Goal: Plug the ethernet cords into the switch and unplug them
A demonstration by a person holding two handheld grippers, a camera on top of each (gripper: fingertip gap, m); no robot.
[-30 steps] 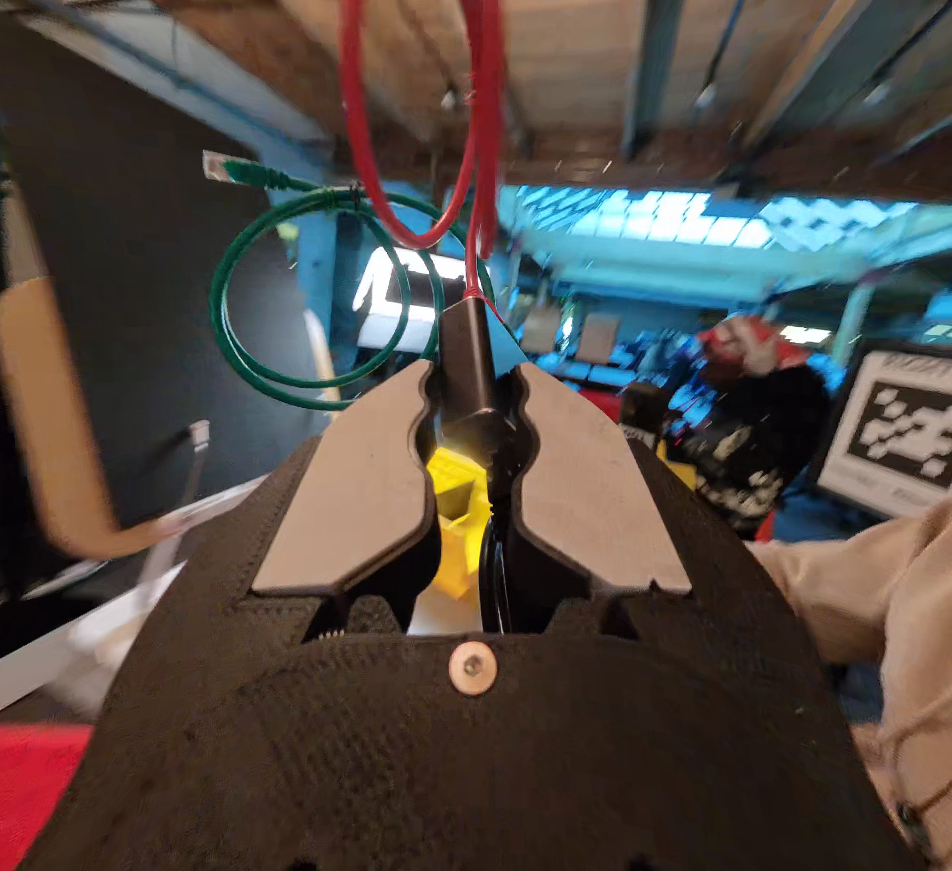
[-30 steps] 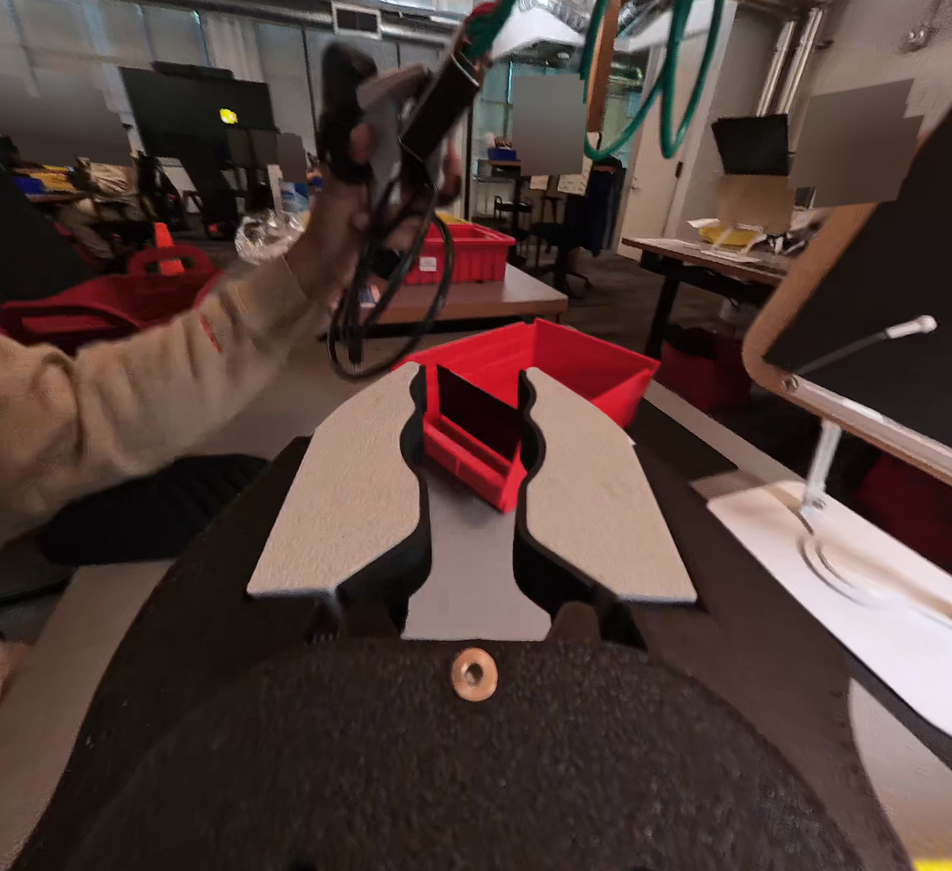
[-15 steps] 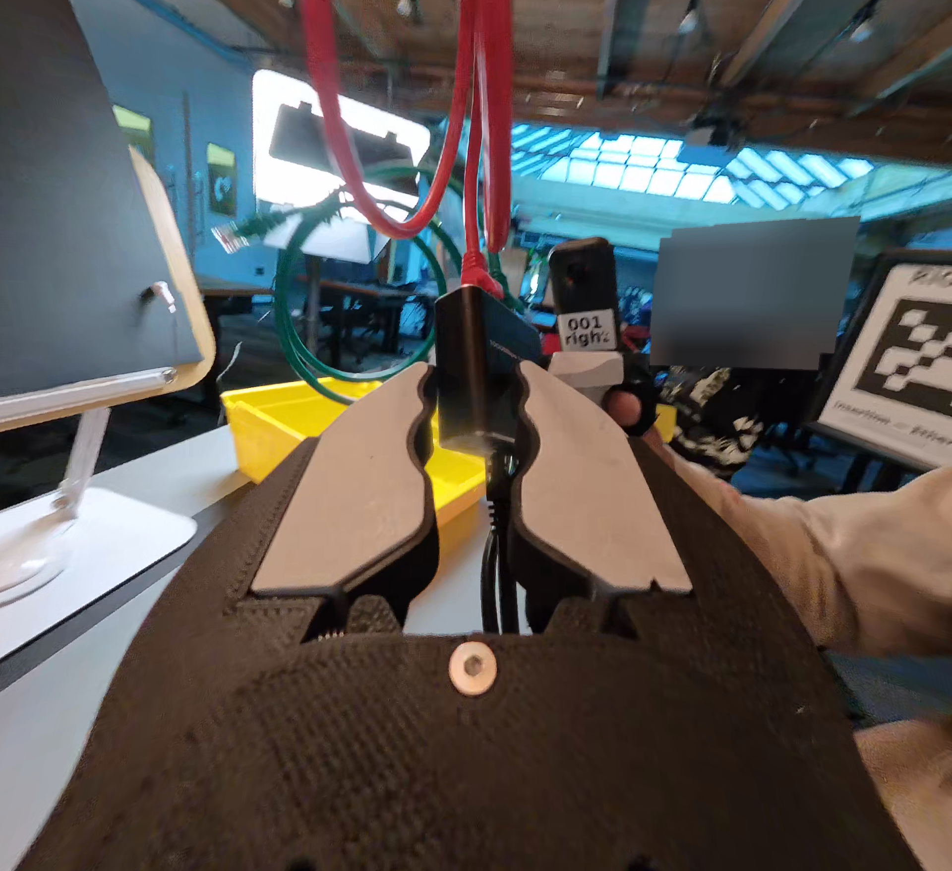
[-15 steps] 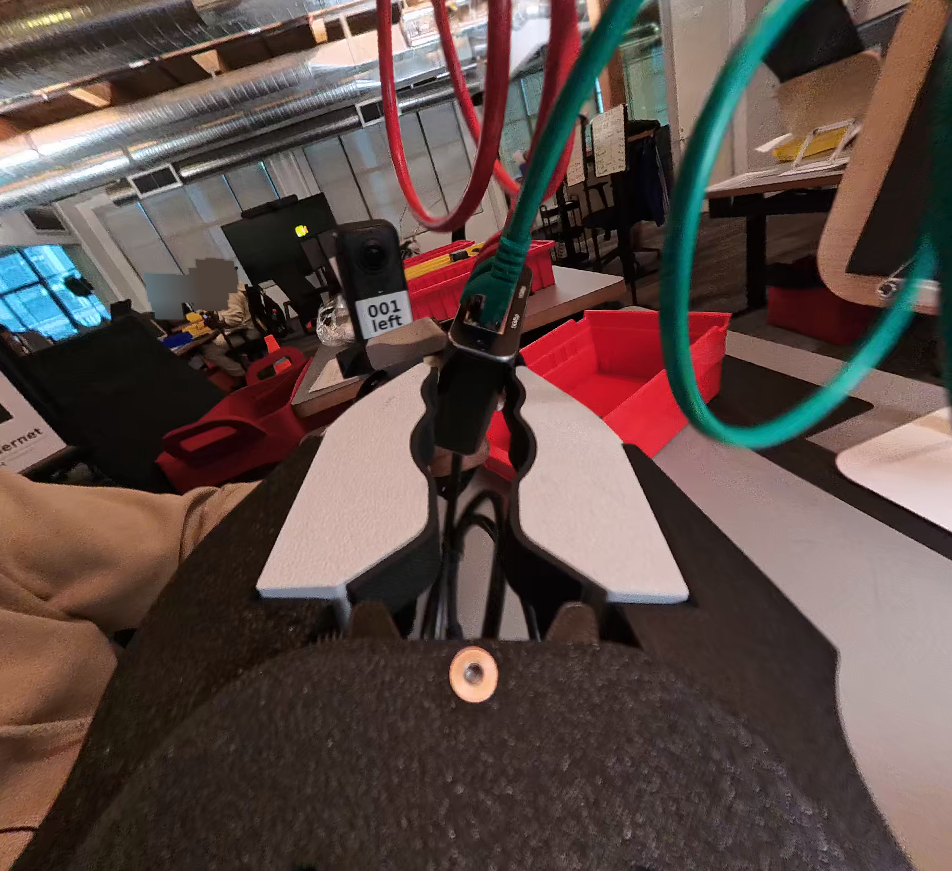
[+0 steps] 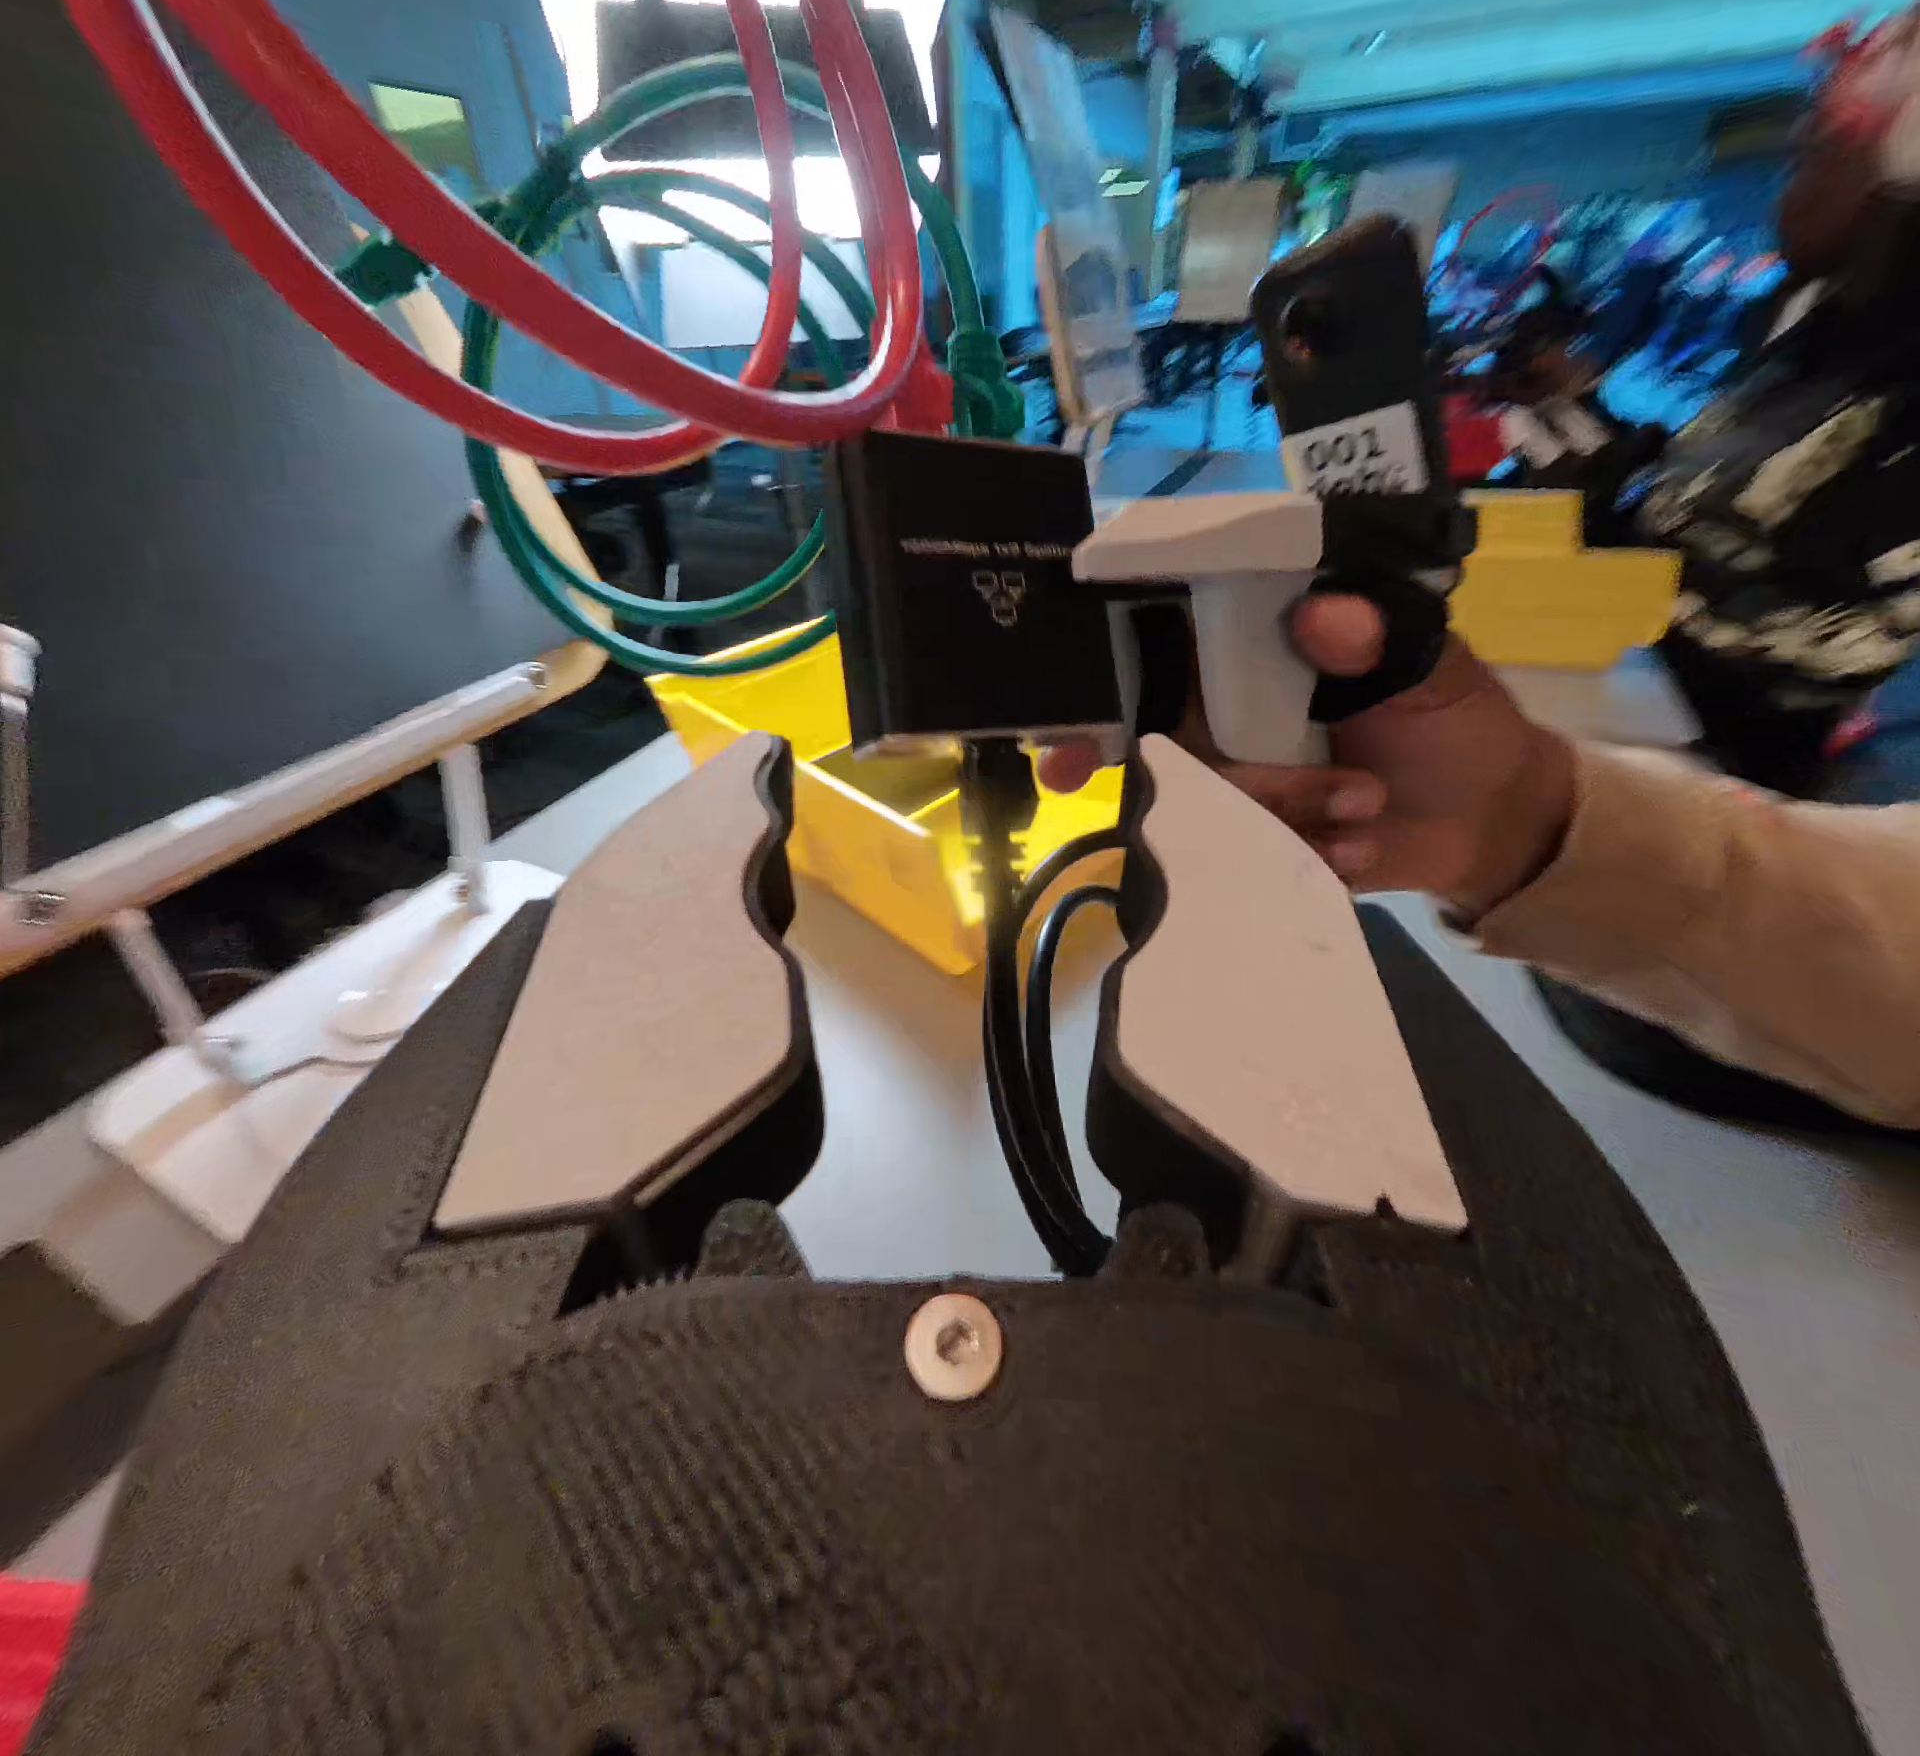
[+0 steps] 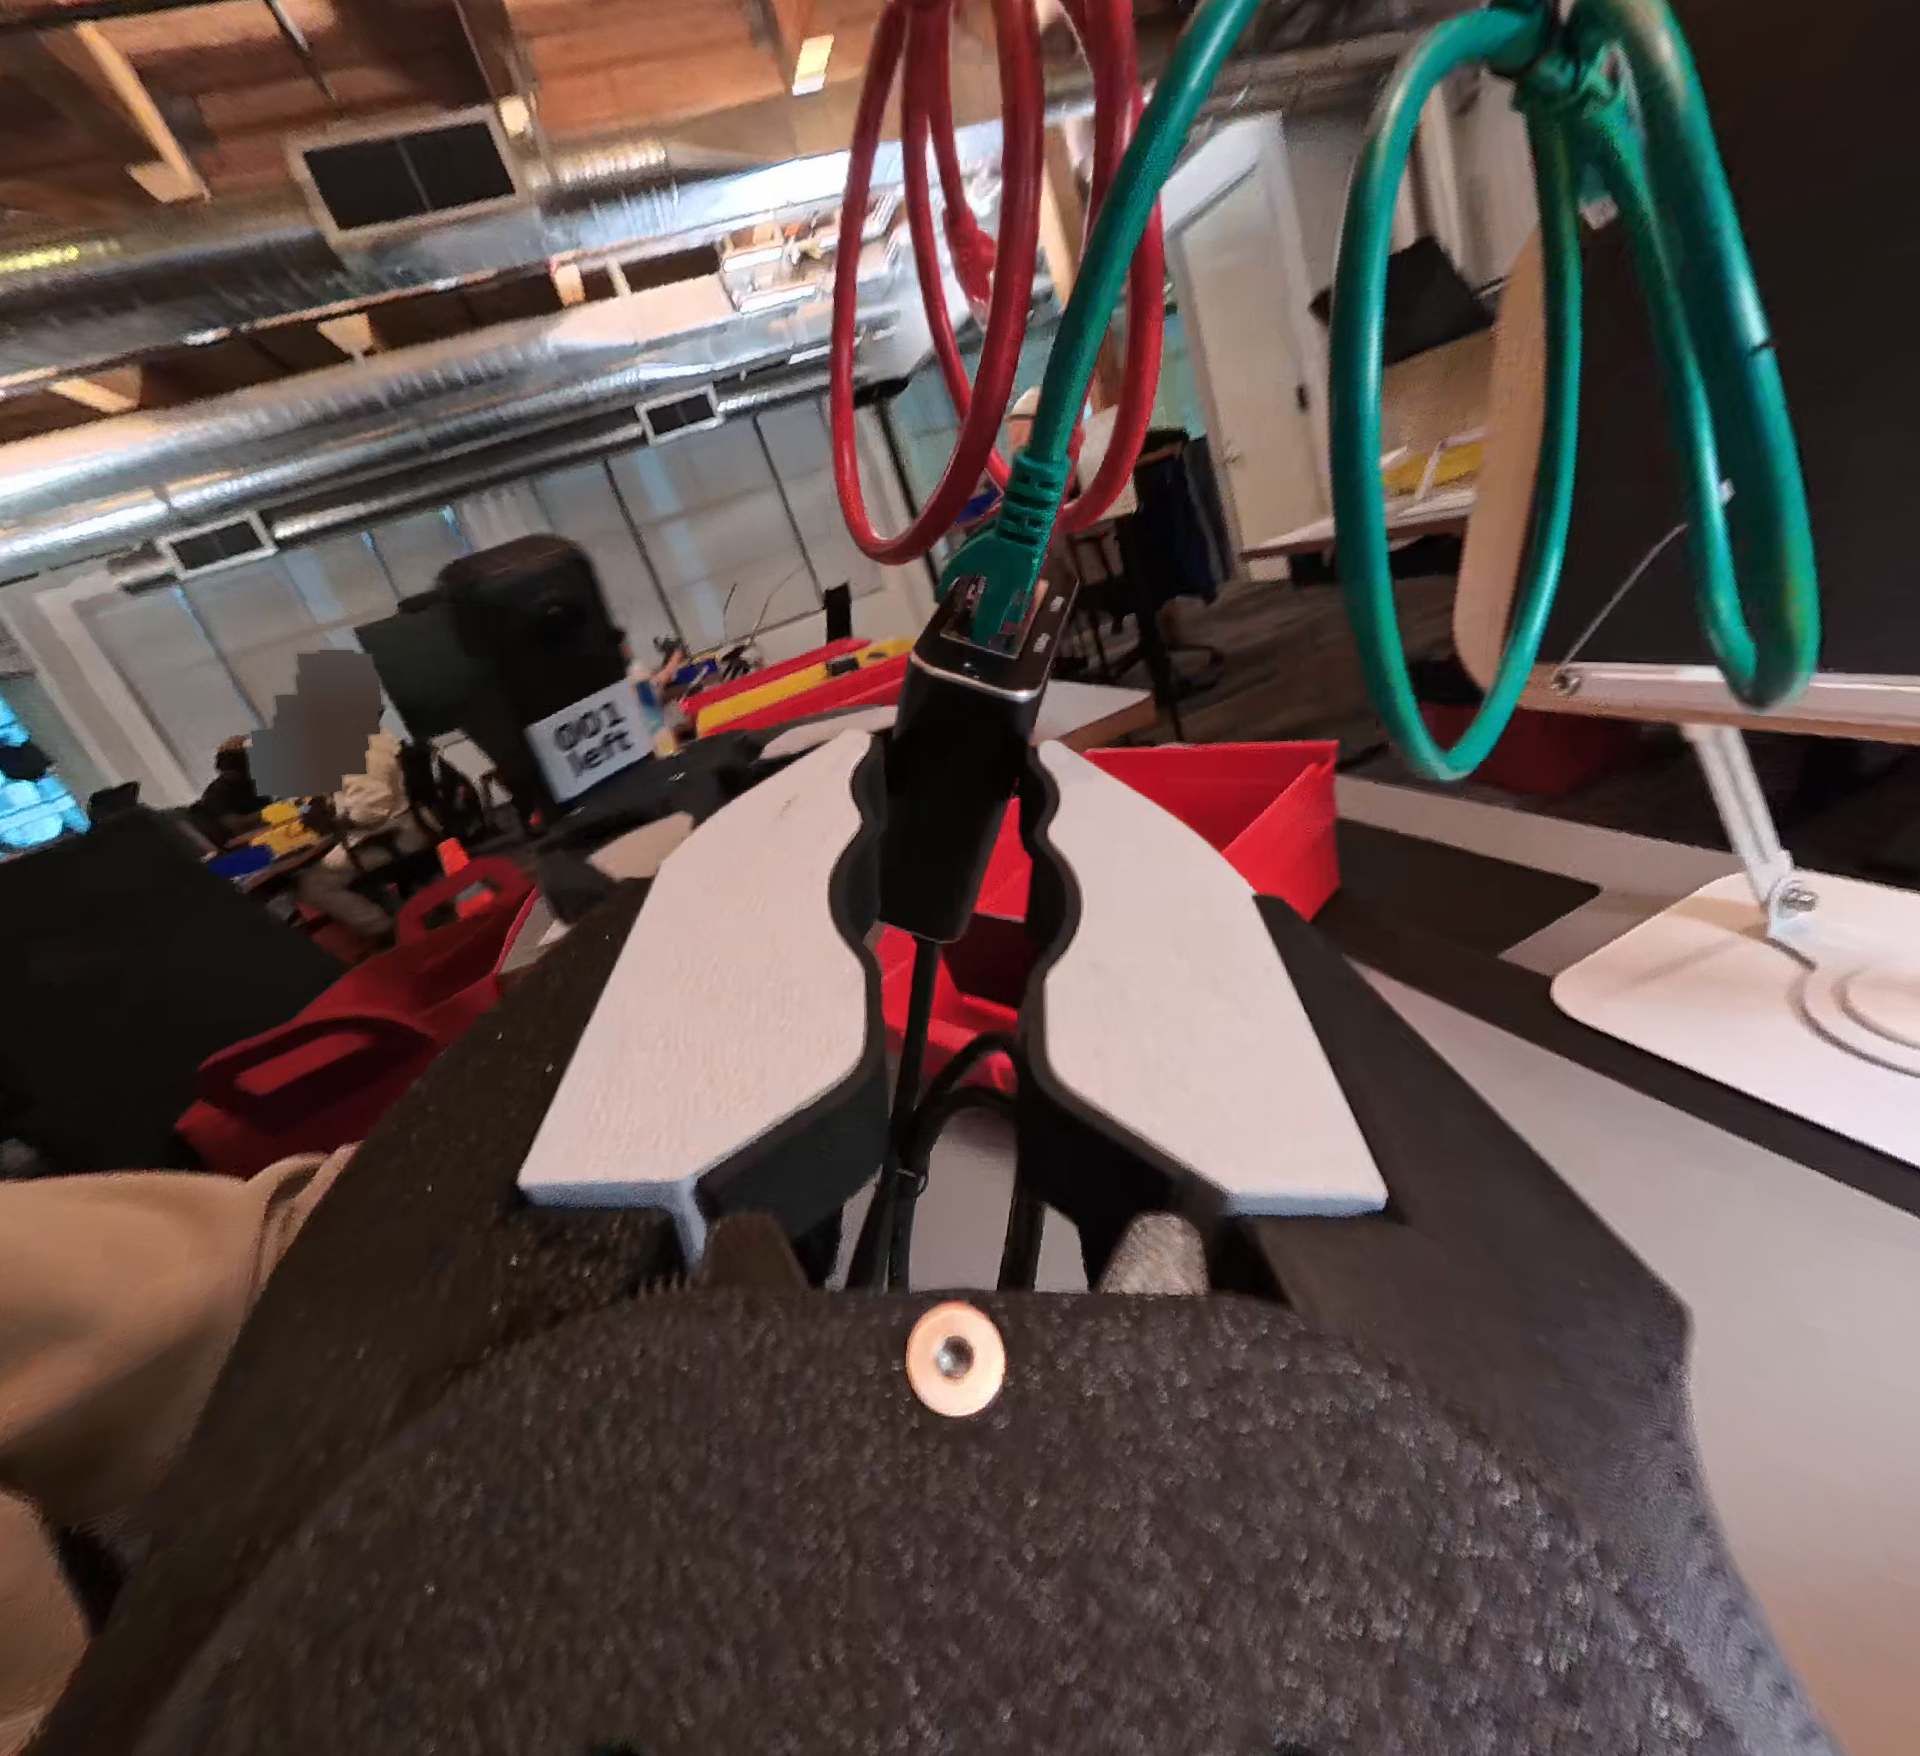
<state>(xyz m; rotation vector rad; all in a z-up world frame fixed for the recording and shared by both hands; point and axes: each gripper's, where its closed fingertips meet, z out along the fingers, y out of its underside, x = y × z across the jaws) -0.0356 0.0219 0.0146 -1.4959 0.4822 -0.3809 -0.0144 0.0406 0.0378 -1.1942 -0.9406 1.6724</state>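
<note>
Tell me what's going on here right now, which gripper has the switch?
The right gripper is shut on the small black switch, held up in the air. The left gripper is open just below the switch, gripping nothing. A green cord and a red cord are both plugged into the top of the switch, their coils looping overhead. A black lead hangs from the switch's underside, between the left gripper's fingers.

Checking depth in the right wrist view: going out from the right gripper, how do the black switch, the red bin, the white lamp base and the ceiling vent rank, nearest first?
From the right gripper:
1. Black switch, clamped between the fingers, at centre.
2. Red bin, on the table just behind the fingertips, slightly right.
3. White lamp base, on the table, far right; farther than the bin, though not by much.
4. Ceiling vent, overhead, upper left.
</note>
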